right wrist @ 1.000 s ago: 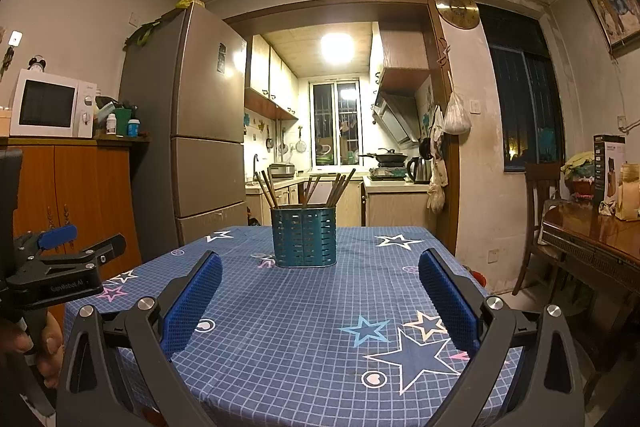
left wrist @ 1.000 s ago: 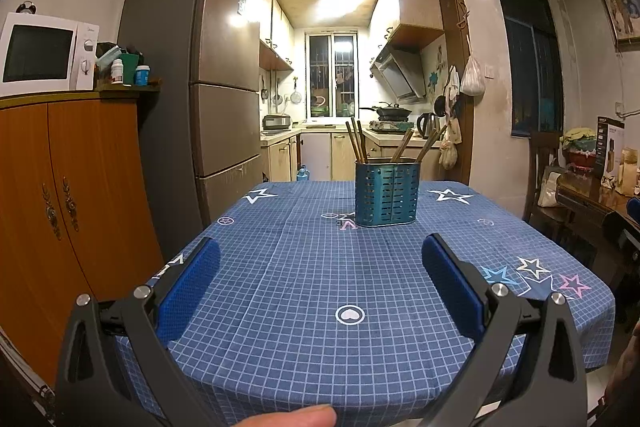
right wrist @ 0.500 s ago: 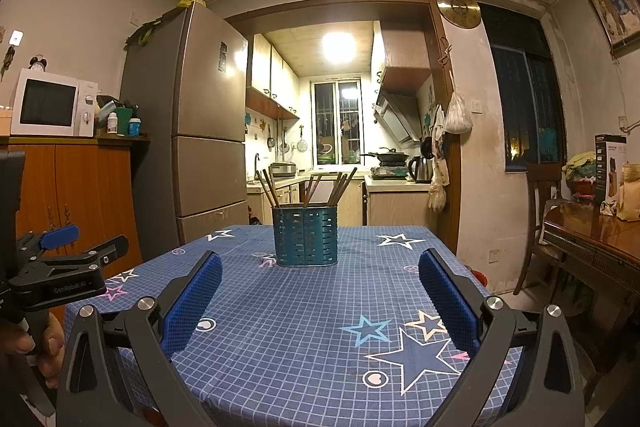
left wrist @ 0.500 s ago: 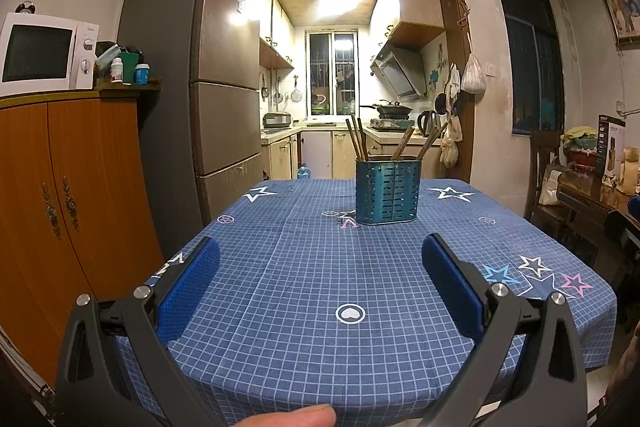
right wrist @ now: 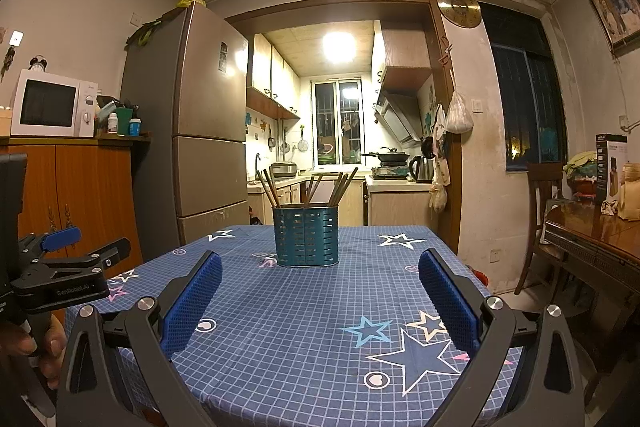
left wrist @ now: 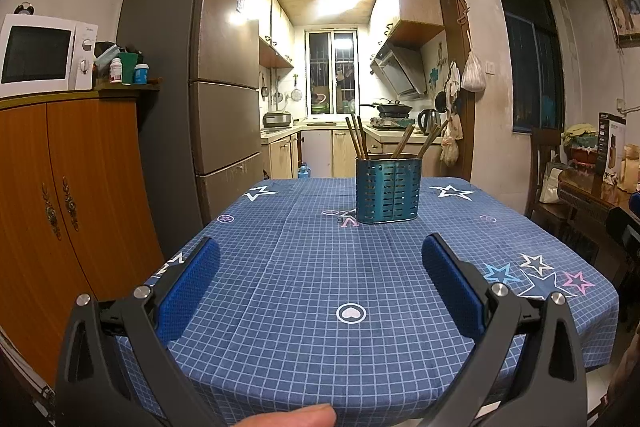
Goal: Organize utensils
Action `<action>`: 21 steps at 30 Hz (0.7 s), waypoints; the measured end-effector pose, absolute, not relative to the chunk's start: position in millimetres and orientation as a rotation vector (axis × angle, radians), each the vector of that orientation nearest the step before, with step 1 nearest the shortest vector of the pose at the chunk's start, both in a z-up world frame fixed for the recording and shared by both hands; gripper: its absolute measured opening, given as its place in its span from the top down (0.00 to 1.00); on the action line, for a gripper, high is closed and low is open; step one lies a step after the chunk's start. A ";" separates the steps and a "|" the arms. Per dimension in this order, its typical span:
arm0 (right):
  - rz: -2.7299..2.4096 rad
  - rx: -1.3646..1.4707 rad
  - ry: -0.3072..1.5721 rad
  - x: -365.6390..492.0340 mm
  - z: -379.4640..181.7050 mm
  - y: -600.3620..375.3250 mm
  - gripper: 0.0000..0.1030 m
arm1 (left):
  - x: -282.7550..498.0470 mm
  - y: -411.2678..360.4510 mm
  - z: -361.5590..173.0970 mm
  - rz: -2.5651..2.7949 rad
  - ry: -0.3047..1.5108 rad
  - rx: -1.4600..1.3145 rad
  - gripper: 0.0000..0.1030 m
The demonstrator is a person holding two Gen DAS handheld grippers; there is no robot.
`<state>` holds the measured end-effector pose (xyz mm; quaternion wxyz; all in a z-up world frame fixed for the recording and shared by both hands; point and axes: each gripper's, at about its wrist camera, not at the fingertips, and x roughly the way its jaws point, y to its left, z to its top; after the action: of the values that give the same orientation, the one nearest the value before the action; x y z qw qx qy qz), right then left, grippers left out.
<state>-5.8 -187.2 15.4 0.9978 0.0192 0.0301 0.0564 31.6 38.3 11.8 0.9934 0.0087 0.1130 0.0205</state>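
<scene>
Chopsticks stand in a teal holder far back on the table, which wears a blue checked cloth with stars. The holder is a metal cup with rows of little holes and two sides inside. The brown sticks lean out in bunches, some left, some right. The left gripper has its blue fingers spread wide, holding nothing. The right gripper is spread wide too. Both are well apart from the holder.

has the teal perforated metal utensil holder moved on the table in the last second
No. The teal perforated metal utensil holder stands by the same pink star print on the blue checked tablecloth.
</scene>
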 end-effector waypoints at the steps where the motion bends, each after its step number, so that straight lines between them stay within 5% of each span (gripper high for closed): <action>1: 0.112 0.039 0.061 -5.4 15.1 -187.3 0.05 | 31.6 38.0 11.6 0.041 0.227 0.018 0.05; 21: 0.114 0.038 0.061 -5.3 15.5 -186.9 0.05 | 37.7 36.8 9.6 0.035 0.234 0.028 0.05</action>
<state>-5.3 -186.9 15.5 0.9977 0.0192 0.0305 0.0570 37.7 36.8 9.6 0.9929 0.0140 0.1169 0.0177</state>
